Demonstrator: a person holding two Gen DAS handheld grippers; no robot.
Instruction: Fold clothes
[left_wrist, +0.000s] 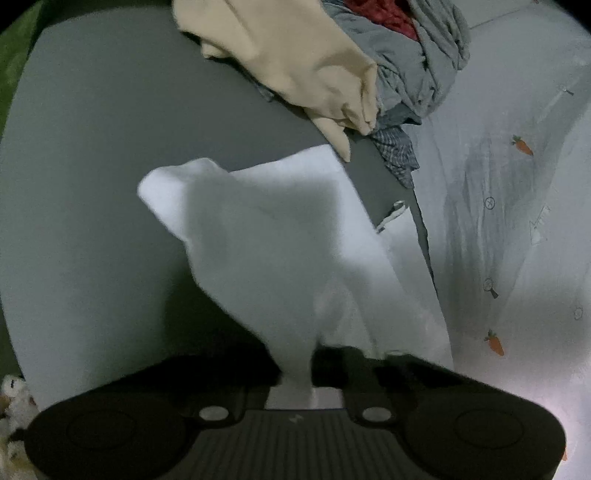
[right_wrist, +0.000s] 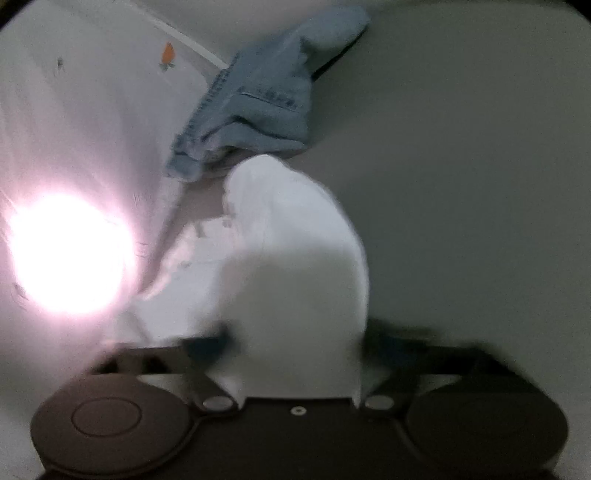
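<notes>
Left tongs clamped on white garment, lifted over grey counter; right tongs apparently pinching same cloth, blurred. Mid-fold. Denim piece already folded; unfolded pile waiting.

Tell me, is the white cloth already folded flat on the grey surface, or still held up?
Still held up. The white cloth rises bunched from the left gripper, and the right gripper also pinches it; only part lies flat.
</notes>
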